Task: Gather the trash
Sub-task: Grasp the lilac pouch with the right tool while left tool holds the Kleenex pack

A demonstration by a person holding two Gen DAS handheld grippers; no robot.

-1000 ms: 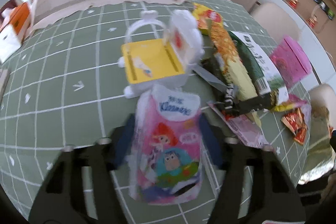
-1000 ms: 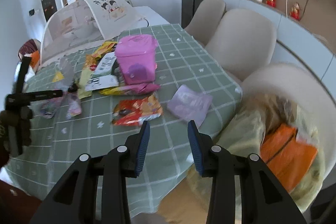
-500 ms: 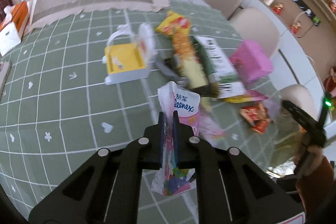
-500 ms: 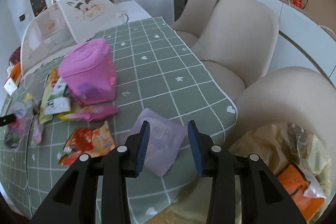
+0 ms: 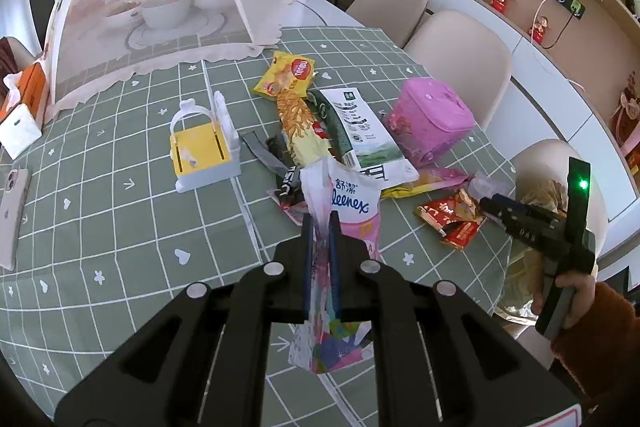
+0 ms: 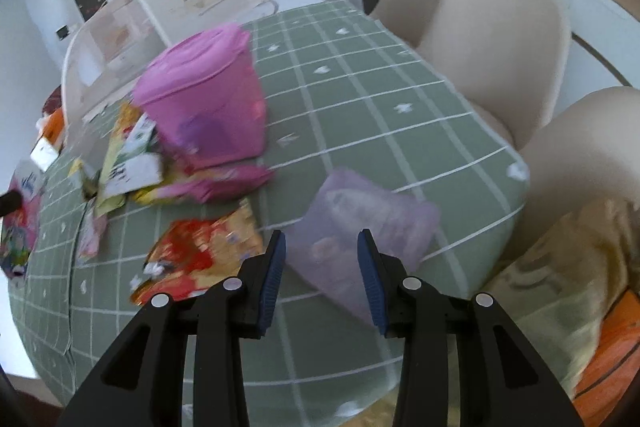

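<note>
left gripper (image 5: pixel 320 227) pinches the tissue pack (image 5: pixel 344 219), lifted off the tabletop (image 5: pixel 120 219) for binning. right gripper (image 6: pixel 320 267), jaws spread and empty, hovers over the lilac packet (image 6: pixel 360 211) near the tabletop's edge.

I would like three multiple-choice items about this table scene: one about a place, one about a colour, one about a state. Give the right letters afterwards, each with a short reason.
1. Where does the lilac packet lie?
A. near the table edge, in front of the right gripper
B. under the food cover
C. on a chair

2. What colour is the top of the small white holder?
A. red
B. yellow
C. blue

3. What is the state of the left gripper?
A. open and empty
B. open over the phone
C. shut on the tissue pack

Answers:
1 A: the packet lies on the green cloth just beyond the open jaws.
2 B: its flat top is yellow.
3 C: the pads pinch the pack, which hangs clear of the table.
</note>
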